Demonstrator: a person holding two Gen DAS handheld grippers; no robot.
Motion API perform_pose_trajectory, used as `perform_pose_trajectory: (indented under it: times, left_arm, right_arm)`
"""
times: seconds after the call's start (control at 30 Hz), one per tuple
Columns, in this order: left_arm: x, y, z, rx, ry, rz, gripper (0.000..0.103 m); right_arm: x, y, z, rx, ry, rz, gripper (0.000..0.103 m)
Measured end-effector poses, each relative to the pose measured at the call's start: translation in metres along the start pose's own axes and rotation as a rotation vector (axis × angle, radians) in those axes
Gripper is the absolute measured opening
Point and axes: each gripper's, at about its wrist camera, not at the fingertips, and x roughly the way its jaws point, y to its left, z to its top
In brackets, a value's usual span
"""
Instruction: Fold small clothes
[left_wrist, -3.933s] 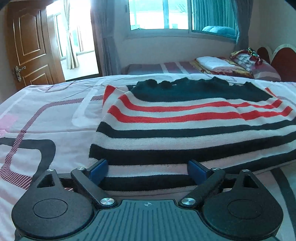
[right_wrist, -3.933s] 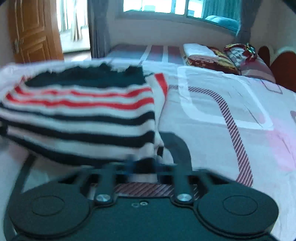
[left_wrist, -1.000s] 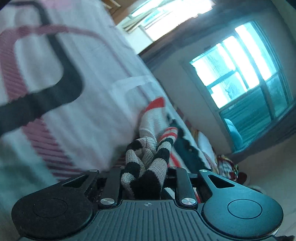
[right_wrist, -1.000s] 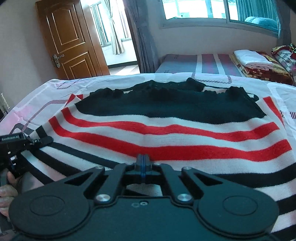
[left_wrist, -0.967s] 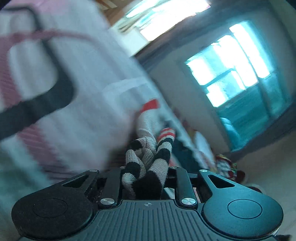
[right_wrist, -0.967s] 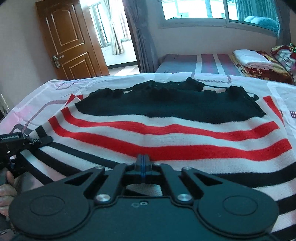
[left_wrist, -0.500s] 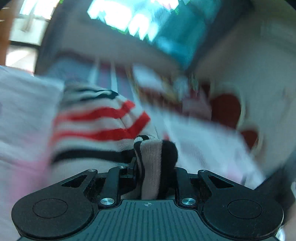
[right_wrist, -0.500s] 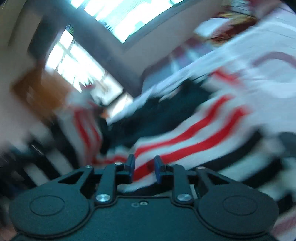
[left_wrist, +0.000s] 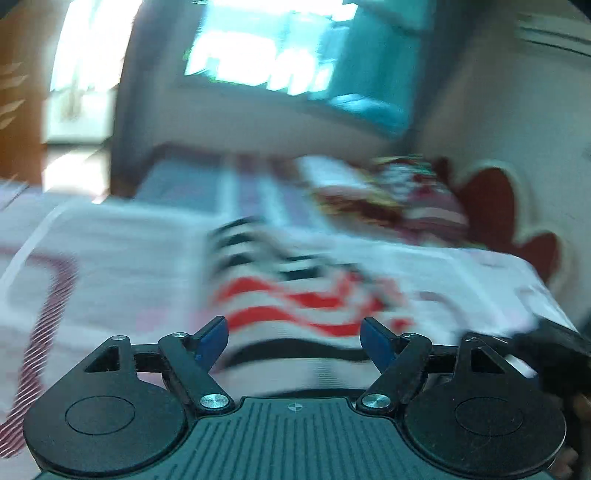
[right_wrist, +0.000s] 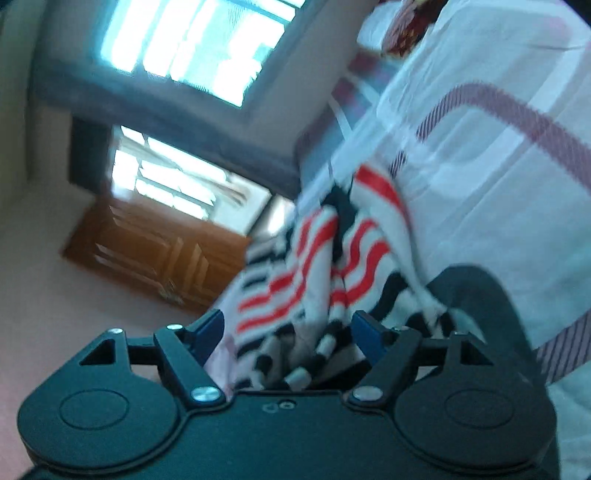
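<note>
The striped sweater (left_wrist: 295, 295), knitted in red, black and white bands, is seen lying bunched on the bed (left_wrist: 110, 251), whose sheet is printed with pink and maroon lines. The left tongs (left_wrist: 295, 338) are spread wide and are opening; the sweater lies beyond the blue pads (left_wrist: 212, 338) and is not pressed by them. The right tongs (right_wrist: 286, 332) are likewise opening, with folds of the sweater (right_wrist: 314, 266) loose in the gap between the fingers and gripped by neither pad. Both views are blurred. A window (left_wrist: 280, 48) and a wooden door (right_wrist: 155, 251) are seen behind the bed.
</note>
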Motion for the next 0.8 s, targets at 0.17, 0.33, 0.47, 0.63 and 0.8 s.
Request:
perform_pose_trajectory:
  times: [0.17,0.33,0.47,0.63,0.8]
  left_arm:
    - [0.029,0.045,-0.014,-0.081,0.085,0.07,0.077]
    - [0.055,0.046,-0.024,-0.121,0.102,0.073,0.077]
    - [0.061,0.046,-0.018,-0.12,0.098,0.097,0.077]
    - [0.071,0.023,-0.011,-0.111,0.086,0.06,0.077]
    - [0.09,-0.007,-0.017,-0.068,0.147,-0.015,0.077]
  right_arm:
    - [0.04,0.0,0.003,-0.034,0.102,-0.039,0.065]
    - [0.075,0.02,0.01,-0.165,0.158,-0.123,0.052]
    - [0.083,0.055,0.003,-0.409,0.156,-0.234,0.028]
    - [0.051,0.105,-0.01,-0.703,0.017,-0.227,0.025]
    - [0.025,0.074,0.005,-0.665,-0.034,-0.302,0.022]
